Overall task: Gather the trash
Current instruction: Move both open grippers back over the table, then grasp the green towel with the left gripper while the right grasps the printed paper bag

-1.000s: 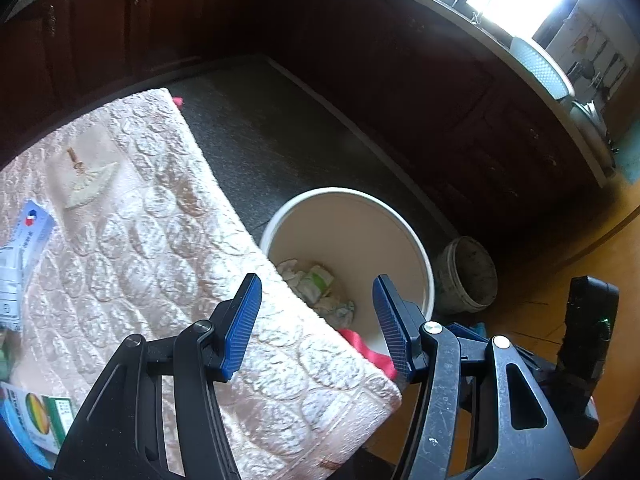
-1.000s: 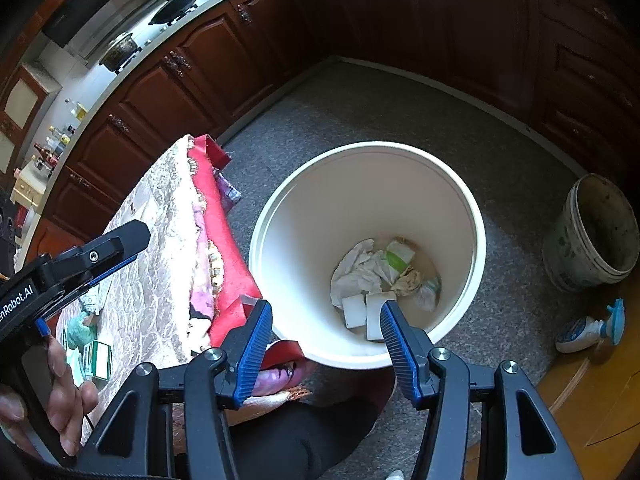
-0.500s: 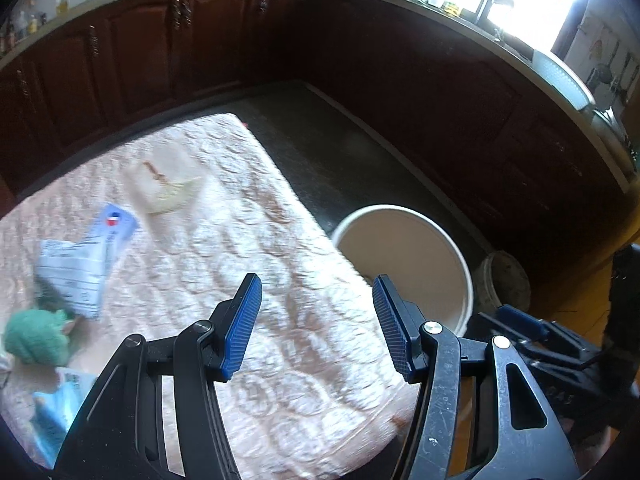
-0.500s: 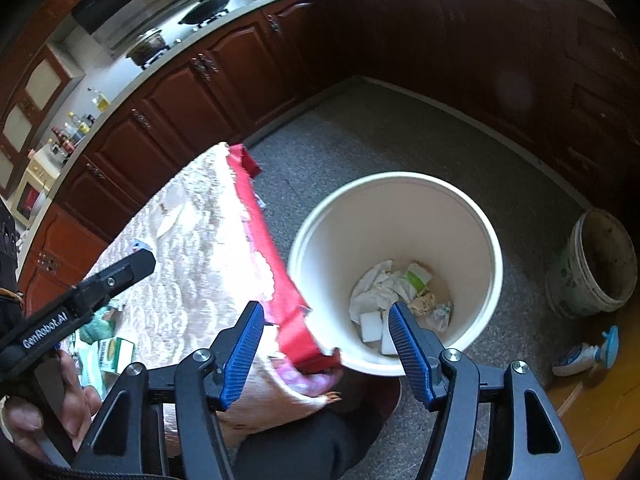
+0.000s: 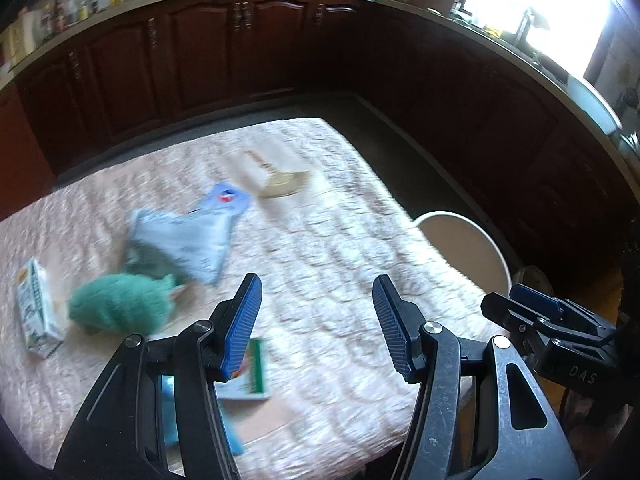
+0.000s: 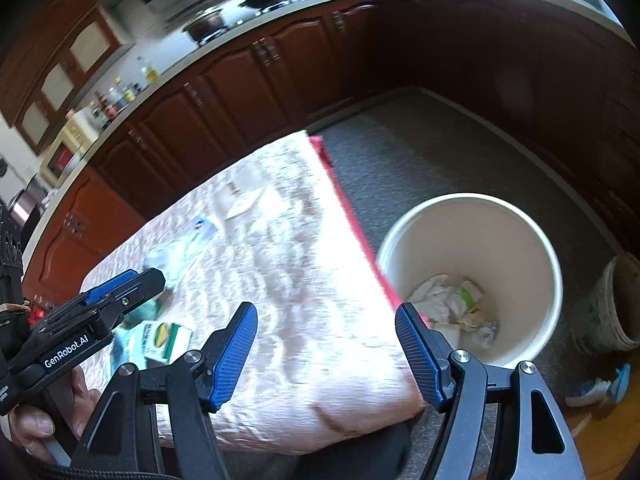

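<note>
Trash remains on the table: both grippers, left and right, gape empty, so steer the left toward the green wad at nine o'clock, closing squarely across it

two small cartons, one white bin, one green wad

Quilted cloth table cover
</note>
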Action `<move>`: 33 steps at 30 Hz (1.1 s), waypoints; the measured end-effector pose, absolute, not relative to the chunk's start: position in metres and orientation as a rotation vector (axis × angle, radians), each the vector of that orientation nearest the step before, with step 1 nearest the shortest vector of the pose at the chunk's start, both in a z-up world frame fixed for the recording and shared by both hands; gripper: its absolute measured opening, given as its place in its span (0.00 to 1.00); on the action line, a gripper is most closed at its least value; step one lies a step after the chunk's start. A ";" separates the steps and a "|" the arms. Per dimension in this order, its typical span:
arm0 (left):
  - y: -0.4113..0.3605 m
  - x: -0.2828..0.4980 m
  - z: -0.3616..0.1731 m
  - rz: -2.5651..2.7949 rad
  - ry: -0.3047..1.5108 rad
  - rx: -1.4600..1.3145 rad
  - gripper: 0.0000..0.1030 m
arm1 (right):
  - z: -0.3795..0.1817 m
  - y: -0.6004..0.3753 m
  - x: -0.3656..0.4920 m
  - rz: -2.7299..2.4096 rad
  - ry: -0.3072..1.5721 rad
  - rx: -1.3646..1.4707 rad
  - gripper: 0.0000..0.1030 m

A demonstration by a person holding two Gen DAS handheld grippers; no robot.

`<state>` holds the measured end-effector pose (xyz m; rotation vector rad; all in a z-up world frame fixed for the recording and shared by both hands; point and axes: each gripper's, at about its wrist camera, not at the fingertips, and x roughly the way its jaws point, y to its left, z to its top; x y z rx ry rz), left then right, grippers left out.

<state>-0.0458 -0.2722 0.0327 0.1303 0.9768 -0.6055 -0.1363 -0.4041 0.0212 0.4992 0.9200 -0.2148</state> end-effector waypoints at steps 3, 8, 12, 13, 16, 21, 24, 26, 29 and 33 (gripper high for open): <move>-0.245 -0.039 0.032 -0.576 0.988 0.114 0.55 | 0.018 -0.387 -0.124 -0.174 0.935 0.488 0.67; -0.196 -0.025 0.028 -0.521 1.017 0.078 0.55 | 0.012 -0.359 -0.103 -0.105 0.963 0.465 0.71; -0.159 -0.018 0.023 -0.468 1.027 0.063 0.55 | 0.004 -0.339 -0.089 -0.044 0.992 0.463 0.72; -0.150 -0.016 0.021 -0.460 1.032 0.059 0.55 | 0.002 -0.334 -0.086 -0.037 1.000 0.455 0.72; -0.126 -0.010 0.011 -0.426 1.066 0.034 0.56 | -0.002 -0.317 -0.079 -0.003 1.023 0.432 0.72; -0.101 0.005 -0.012 -0.367 1.138 -0.047 0.56 | -0.013 -0.298 -0.067 0.040 1.063 0.411 0.72; -0.100 0.014 -0.029 -0.307 1.184 -0.007 0.56 | -0.018 -0.292 -0.062 0.053 1.079 0.406 0.72; -0.099 0.020 -0.040 -0.245 1.209 0.030 0.56 | -0.019 -0.290 -0.061 0.059 1.086 0.397 0.72; -0.094 0.033 -0.055 -0.184 1.242 0.033 0.56 | -0.021 -0.290 -0.060 0.058 1.092 0.395 0.72; -0.091 0.060 -0.067 -0.122 1.249 0.002 0.56 | -0.025 -0.296 -0.056 0.045 1.099 0.409 0.73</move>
